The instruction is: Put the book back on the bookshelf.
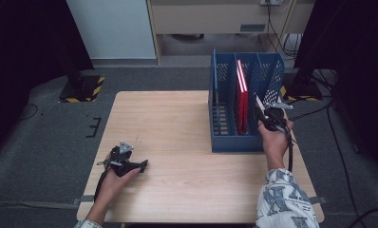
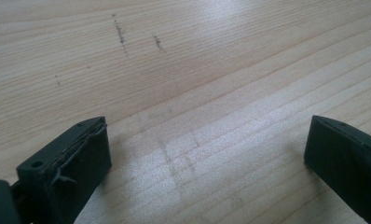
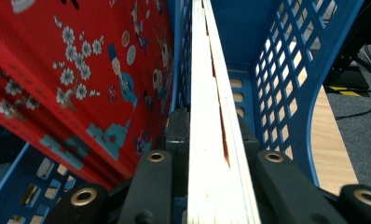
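A blue three-slot file rack [image 1: 234, 142] stands on the right half of the wooden table [image 1: 177, 123]. Red books [image 1: 242, 102] stand upright in its middle slot. My right gripper [image 1: 268, 114] is at the rack's right slot, shut on a thin book [image 1: 259, 105]. In the right gripper view the book's pale page edge [image 3: 207, 56] runs up between the jaws of the right gripper [image 3: 212, 123] and into the blue mesh slot [image 3: 286, 70], beside a red patterned cover [image 3: 81, 70]. My left gripper [image 1: 142, 166] rests low on the table at the near left. Its jaws [image 2: 207, 140] stand open over bare wood [image 2: 197, 56].
Grey carpet surrounds the table. Dark stands with yellow-black striped bases sit at the far left [image 1: 82, 88] and far right [image 1: 296, 90]. Cables [image 1: 329, 123] trail across the floor on the right. A pale cabinet [image 1: 111, 28] stands behind.
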Motion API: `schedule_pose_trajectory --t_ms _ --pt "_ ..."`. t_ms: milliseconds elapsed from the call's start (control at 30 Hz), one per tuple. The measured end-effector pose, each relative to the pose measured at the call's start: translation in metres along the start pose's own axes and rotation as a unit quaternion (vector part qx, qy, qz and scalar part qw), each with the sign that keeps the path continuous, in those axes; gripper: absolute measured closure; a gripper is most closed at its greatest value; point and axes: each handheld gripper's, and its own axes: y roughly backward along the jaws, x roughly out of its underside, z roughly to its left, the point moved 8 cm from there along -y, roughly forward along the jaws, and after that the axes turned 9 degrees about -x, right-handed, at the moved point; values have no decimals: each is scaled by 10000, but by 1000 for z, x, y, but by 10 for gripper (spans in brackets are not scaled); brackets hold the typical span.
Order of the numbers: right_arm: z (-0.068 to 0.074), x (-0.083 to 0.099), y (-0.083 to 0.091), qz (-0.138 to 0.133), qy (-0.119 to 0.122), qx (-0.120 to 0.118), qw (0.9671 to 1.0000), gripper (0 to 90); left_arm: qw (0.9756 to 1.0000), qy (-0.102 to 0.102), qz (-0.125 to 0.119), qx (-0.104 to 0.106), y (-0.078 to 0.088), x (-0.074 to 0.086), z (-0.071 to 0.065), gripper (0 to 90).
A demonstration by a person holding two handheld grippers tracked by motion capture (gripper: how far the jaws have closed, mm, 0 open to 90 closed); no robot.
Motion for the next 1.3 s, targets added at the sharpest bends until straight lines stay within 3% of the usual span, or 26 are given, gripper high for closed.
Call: schedule_pose_trajectory --t_ms 467,1000,1300 --pt "4 9 1 93 76 -23 9999 732 10000 -3 1 6 0 0 0 0" --pt "9 9 14 -269 97 -93 9995 660 10000 -7 1 8 0 0 0 0" --pt "9 17 18 -324 98 -119 9994 701 10000 -7 2 6 0 0 0 0"
